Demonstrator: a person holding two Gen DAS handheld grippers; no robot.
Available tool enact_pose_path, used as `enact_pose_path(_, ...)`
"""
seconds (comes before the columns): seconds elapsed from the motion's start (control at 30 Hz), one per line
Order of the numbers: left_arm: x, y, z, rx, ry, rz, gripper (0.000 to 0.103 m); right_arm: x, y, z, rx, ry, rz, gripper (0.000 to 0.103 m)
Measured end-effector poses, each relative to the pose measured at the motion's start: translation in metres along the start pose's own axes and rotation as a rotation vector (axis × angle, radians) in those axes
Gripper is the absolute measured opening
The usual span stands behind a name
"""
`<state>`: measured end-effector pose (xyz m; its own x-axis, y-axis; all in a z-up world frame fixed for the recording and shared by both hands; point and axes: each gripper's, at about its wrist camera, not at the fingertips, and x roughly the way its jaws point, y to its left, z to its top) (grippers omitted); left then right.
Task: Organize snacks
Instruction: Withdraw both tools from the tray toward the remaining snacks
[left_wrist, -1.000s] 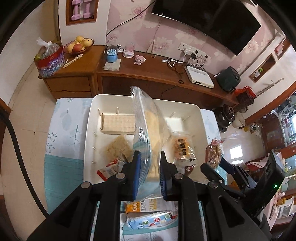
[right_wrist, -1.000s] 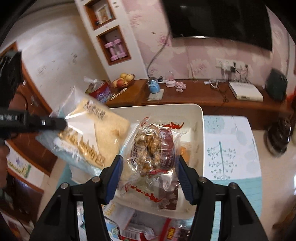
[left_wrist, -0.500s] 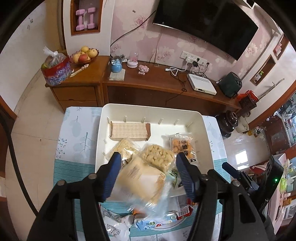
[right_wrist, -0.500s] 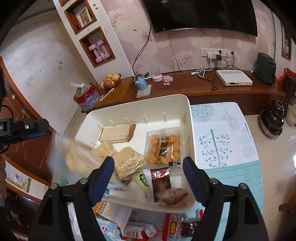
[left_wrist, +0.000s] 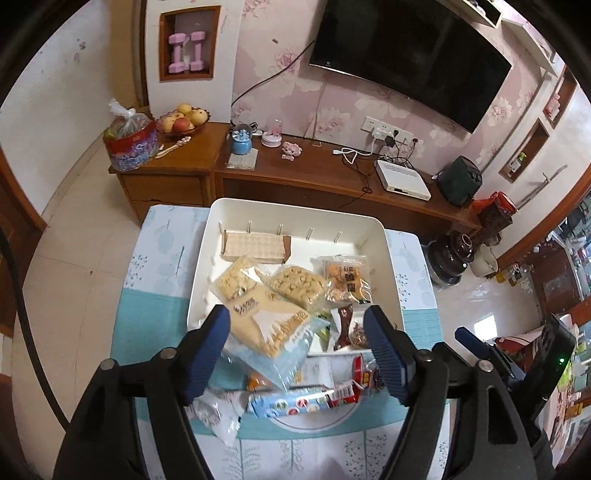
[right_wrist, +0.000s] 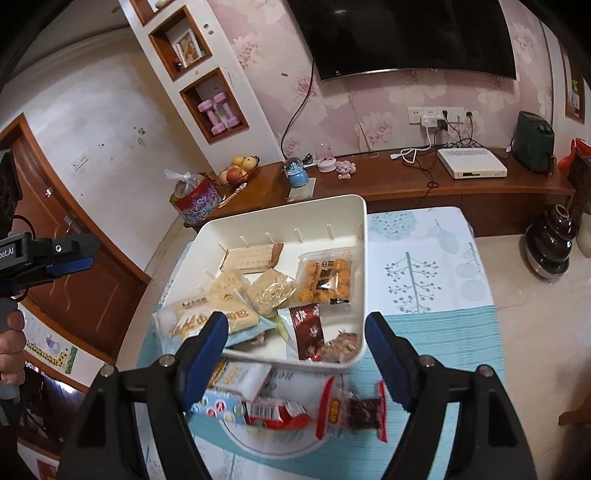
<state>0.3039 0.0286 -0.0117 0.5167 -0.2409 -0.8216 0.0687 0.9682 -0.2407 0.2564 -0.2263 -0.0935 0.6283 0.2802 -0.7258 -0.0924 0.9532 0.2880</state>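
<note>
my left gripper (left_wrist: 297, 354) has its jaws opening, nothing pinched; the bread packet (left_wrist: 267, 325) below them lies across the white bin's (left_wrist: 295, 208) rim at its 7 o'clock corner, half in, half overhanging. my right gripper (right_wrist: 295, 356) stands apart and empty above the bin's 6 o'clock edge. risk as i judge it: that packet could tip out onto the loose snacks on the table (right_wrist: 424, 266), such as the red-ended pack (right_wrist: 351, 411), if a finger brushes it, since little holds it in

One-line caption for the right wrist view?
Open right gripper above a white bin of snack packets, with more packets loose on the table.
</note>
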Motion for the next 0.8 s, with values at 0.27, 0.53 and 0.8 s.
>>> enact_pose_path(0.27,-0.027,-0.013,-0.042,-0.083,-0.021,0.018,0.081,-0.036,-0.016,-0.016,-0.043,0.003,0.027,0.077)
enact_pose_path(0.53,-0.037,-0.019,-0.086,-0.166,-0.01,0.035,0.084,-0.058,-0.027,-0.038,-0.103,0.03,0.039,0.077)
enact_pose_path(0.8,-0.039,-0.024,-0.133,-0.261,0.01,0.025,0.091,-0.072,-0.033,-0.066,-0.187,0.085,0.06,0.077)
